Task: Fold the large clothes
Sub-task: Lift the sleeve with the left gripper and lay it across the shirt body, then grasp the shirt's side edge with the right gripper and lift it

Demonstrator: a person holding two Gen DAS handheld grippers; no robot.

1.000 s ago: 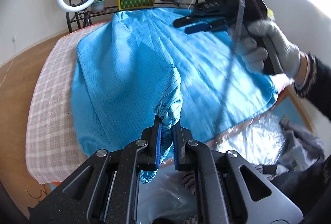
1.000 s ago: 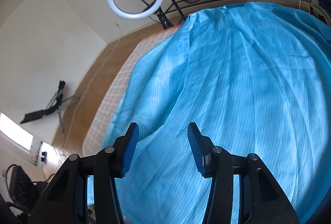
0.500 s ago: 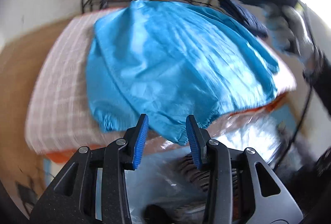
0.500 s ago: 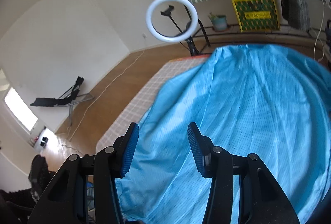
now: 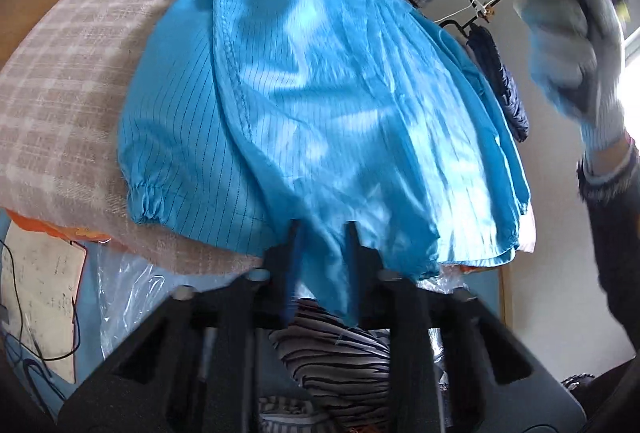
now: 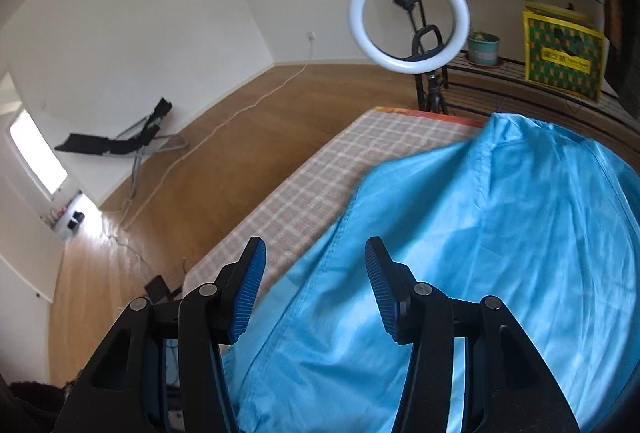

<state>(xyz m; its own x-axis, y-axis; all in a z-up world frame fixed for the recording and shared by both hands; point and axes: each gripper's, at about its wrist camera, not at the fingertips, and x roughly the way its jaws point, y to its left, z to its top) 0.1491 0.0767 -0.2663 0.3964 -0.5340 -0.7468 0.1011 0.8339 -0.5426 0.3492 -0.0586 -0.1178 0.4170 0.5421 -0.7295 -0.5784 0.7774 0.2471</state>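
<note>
Left gripper (image 5: pixel 322 233) has its jaws parted, pointing forward and low. Right gripper (image 6: pixel 314 265) is wide open too, jaws well apart, held up higher by a gloved right hand (image 5: pixel 576 45).

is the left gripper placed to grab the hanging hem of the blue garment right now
Probably yes: the left gripper is open, and the blue garment has its hem drooping off the bed edge between the jaws, nothing blocking.

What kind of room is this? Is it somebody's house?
Probably a room at home, set up for filming. A blue garment lies on a checked bed or padded table, with a ring light and a clothes rack nearby.
</note>
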